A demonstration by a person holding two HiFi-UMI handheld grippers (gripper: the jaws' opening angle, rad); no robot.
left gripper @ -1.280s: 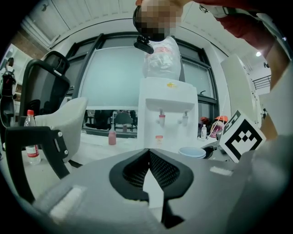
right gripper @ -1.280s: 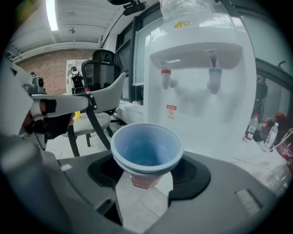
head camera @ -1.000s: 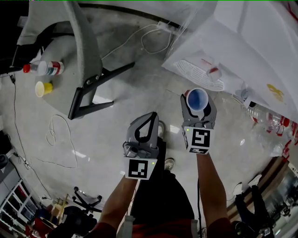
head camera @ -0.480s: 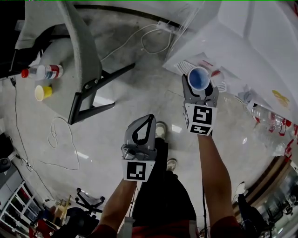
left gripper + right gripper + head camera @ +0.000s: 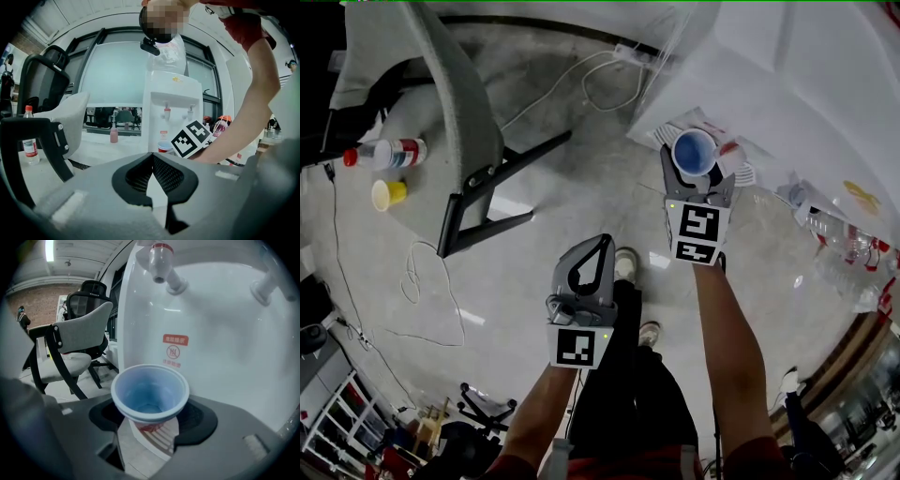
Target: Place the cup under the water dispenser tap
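Observation:
A cup (image 5: 695,152), blue inside and red outside, stands upright between the jaws of my right gripper (image 5: 697,174), which is shut on it. The jaws have just eased open slightly, with the cup still between them. In the right gripper view the cup (image 5: 150,392) sits in front of the white water dispenser (image 5: 211,343), below and slightly left of the red-capped tap (image 5: 161,261); a second tap (image 5: 269,282) shows at the right. The cup hangs over the drip grille (image 5: 670,134). My left gripper (image 5: 593,255) stays lower left, shut and empty (image 5: 151,159).
A grey office chair (image 5: 469,103) stands left of the dispenser (image 5: 787,84). A bottle (image 5: 389,152) and a yellow cup (image 5: 389,194) lie on the floor at far left, near a loose cable (image 5: 422,281). Plastic bottles (image 5: 834,234) lie right of the dispenser.
My right gripper has carried the cup up the picture, towards the dispenser, and it is now over the drip grille. The left gripper has hardly moved.

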